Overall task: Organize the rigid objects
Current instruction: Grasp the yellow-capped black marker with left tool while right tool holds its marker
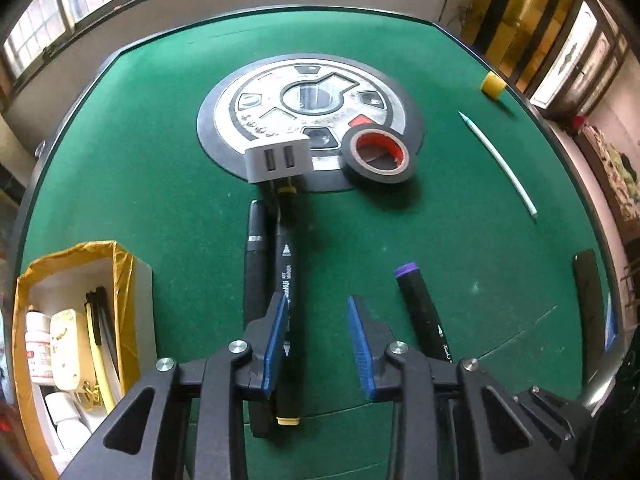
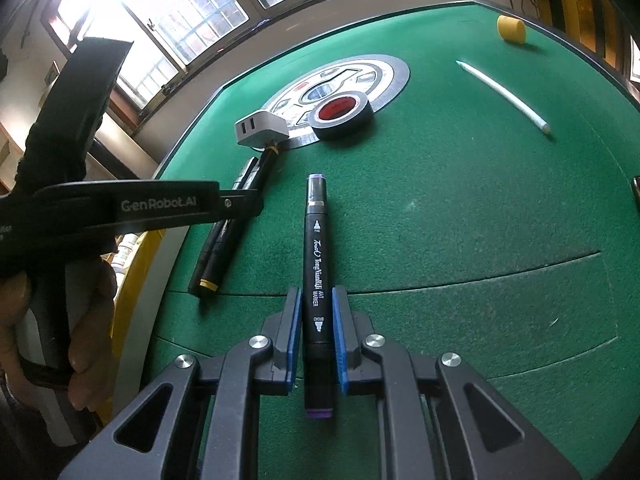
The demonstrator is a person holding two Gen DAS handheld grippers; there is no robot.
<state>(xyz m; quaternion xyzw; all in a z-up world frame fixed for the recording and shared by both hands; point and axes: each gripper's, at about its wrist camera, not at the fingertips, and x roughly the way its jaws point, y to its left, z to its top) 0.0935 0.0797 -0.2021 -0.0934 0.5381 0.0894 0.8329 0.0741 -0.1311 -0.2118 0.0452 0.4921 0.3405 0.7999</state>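
A black marker with purple caps (image 2: 317, 264) sits between the blue pads of my right gripper (image 2: 317, 332), which is shut on it near its rear end. From the left wrist view the same marker (image 1: 420, 308) shows to the right. My left gripper (image 1: 319, 344) points down at a black marker with yellow caps (image 1: 285, 256). Its left pad (image 1: 276, 340) lies over that marker, and the right pad stands apart with bare felt between. A second black pen (image 1: 256, 264) lies alongside on the left. The jaws are open.
A cardboard box with yellow tape (image 1: 72, 254), holding several items, stands at the left. Ahead sit a white USB charger (image 1: 278, 160), a black tape roll (image 1: 378, 154), a white pencil (image 1: 500, 164) and a yellow cylinder (image 1: 493, 85). A hand (image 2: 92, 300) grips the left tool.
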